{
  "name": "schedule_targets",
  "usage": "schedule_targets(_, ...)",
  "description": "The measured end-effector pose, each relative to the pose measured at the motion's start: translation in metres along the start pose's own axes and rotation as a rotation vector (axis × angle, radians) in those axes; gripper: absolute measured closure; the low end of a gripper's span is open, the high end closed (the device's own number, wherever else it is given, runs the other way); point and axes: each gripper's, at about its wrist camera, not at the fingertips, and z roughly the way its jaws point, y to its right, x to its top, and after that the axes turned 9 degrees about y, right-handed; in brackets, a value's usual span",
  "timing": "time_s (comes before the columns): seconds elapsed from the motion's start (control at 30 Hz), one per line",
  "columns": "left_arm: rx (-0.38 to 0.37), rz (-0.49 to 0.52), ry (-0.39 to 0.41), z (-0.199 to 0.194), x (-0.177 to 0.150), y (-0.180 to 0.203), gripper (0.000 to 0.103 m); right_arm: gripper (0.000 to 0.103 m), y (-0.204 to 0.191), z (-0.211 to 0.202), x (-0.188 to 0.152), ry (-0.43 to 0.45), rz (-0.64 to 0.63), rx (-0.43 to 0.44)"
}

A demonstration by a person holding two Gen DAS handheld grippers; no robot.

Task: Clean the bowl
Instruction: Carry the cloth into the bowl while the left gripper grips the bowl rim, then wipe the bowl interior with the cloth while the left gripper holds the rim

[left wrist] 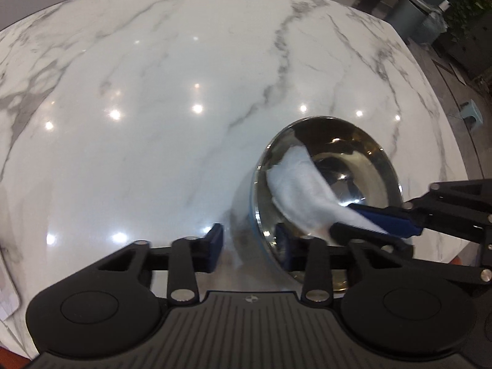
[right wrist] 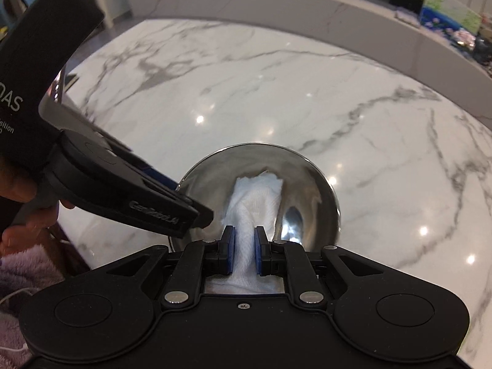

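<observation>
The steel bowl (left wrist: 326, 184) sits on the marble countertop (left wrist: 153, 123), tilted with its opening toward the right gripper (right wrist: 245, 250). That gripper pinches a white cloth (right wrist: 255, 200) whose long axis runs from its pads into the bowl. The left gripper (left wrist: 250, 246) straddles the near rim, one finger (left wrist: 215, 246) outside, the other inside; contact cannot be confirmed. In the right wrist view the left gripper's body hides the bowl's left rim. Potted plants (left wrist: 473, 0) stand beyond the counter.
</observation>
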Motion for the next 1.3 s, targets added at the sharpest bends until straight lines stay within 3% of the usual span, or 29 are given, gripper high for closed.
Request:
schedule_targets(0.13, -0.006, -0.009, -0.011, 0.004, 0.0, 0.002, 0.088, 0.091, 0.002, 0.008, 0.006, -0.064, 0.009, 0.048)
schedule_targets(0.27, 0.009, -0.012, -0.008, 0.007, 0.0, 0.005, 0.089, 0.091, 0.004, 0.017, 0.012, -0.129, 0.022, 0.093)
schedule_targets(0.5, 0.022, 0.027, 0.001, 0.008, 0.001, 0.009, 0.089, 0.092, -0.003, 0.032, 0.012, -0.235, -0.054, 0.091)
schedule_targets(0.67, 0.043, 0.081, 0.008, 0.007, 0.002, 0.015, 0.089, 0.093, -0.014, 0.038, 0.015, -0.279, -0.192, 0.049)
schedule_targets(0.9, 0.036, 0.106, 0.003, 0.006, 0.003, 0.015, 0.089, 0.093, -0.038, 0.043, 0.007, -0.281, -0.569, -0.119)
schedule_targets(1.13, 0.026, 0.066, 0.006, 0.004, 0.001, 0.011, 0.089, 0.093, -0.032, 0.043, 0.012, -0.283, -0.531, -0.108)
schedule_targets(1.17, 0.021, 0.048, 0.002, 0.004, 0.0, 0.01, 0.087, 0.093, -0.029, 0.042, 0.014, -0.283, -0.506, -0.101)
schedule_targets(1.3, -0.033, -0.058, -0.04, 0.007, -0.004, 0.003, 0.064, 0.092, -0.02, 0.04, 0.019, -0.278, -0.439, -0.075)
